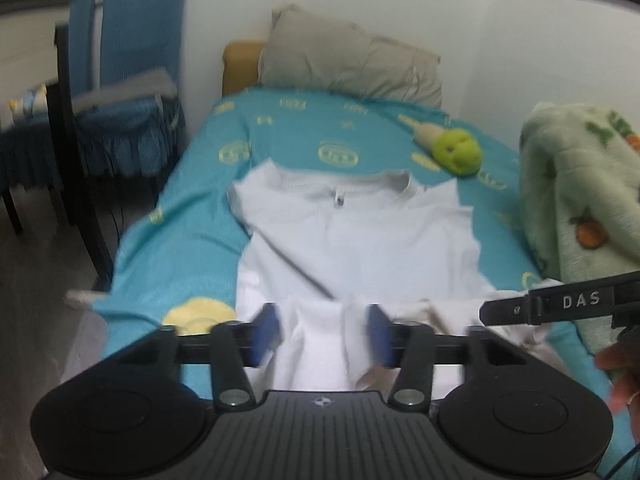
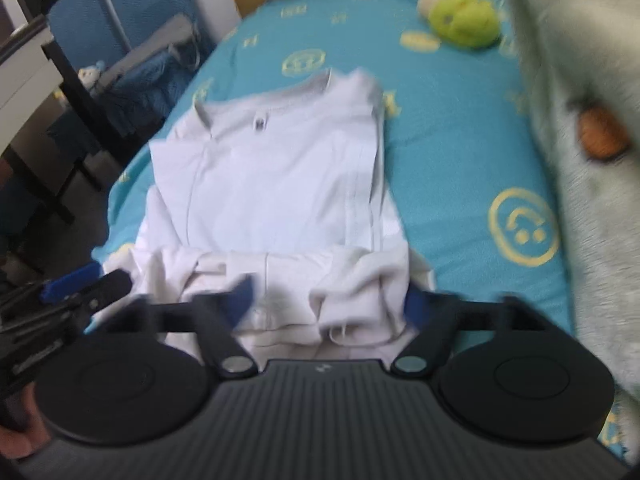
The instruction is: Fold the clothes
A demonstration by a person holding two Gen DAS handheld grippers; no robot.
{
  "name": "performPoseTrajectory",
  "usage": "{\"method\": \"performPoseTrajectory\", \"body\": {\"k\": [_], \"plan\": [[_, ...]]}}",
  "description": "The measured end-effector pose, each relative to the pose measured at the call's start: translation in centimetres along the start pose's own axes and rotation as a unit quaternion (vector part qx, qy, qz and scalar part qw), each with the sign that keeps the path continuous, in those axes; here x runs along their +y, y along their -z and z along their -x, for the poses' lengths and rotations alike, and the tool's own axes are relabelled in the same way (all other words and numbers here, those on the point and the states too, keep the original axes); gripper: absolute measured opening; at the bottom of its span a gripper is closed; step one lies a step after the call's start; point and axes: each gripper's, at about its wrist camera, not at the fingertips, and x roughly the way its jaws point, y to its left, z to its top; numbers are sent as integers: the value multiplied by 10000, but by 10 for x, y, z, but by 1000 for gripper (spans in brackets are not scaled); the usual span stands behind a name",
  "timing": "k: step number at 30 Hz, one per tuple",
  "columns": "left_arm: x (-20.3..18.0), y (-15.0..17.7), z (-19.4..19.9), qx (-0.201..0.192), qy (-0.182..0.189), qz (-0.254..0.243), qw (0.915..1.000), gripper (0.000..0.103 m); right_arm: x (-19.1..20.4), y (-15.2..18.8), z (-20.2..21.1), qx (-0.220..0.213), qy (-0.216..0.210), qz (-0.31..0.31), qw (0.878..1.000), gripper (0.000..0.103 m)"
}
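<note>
A white shirt (image 1: 352, 240) lies on the teal bedsheet (image 1: 192, 216), collar toward the pillow, sides folded in, its lower hem bunched near me. My left gripper (image 1: 322, 332) is open, its blue pads on either side of the bunched hem. In the right wrist view the shirt (image 2: 272, 176) lies ahead, and my right gripper (image 2: 328, 304) is open over the crumpled hem. The left gripper's tip (image 2: 86, 284) shows at that view's left edge. The right gripper's finger (image 1: 552, 304) shows at the right in the left wrist view.
A grey pillow (image 1: 352, 56) lies at the bed's head. A green plush toy (image 1: 456, 152) sits on the sheet beyond the shirt. A pale green blanket (image 1: 580, 184) is heaped on the right. Blue chairs (image 1: 128, 80) stand left of the bed.
</note>
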Motion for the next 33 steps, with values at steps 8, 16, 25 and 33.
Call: {"method": "performPoseTrajectory", "body": {"k": [8, 16, 25, 33], "plan": [[-10, 1, 61, -874, -139, -38, 9961, 103, 8, -1, 68, -1069, -85, -26, 9942, 93], [-15, 7, 108, -1233, -234, -90, 9921, 103, 25, 21, 121, -1785, -75, 387, 9832, 93], [-27, 33, 131, -1059, -250, -116, 9940, 103, 35, 48, 142, -2081, -111, 615, 9761, 93], [-34, 42, 128, -918, -292, -176, 9952, 103, 36, 51, 147, -1902, -221, 636, 9794, 92]]}}
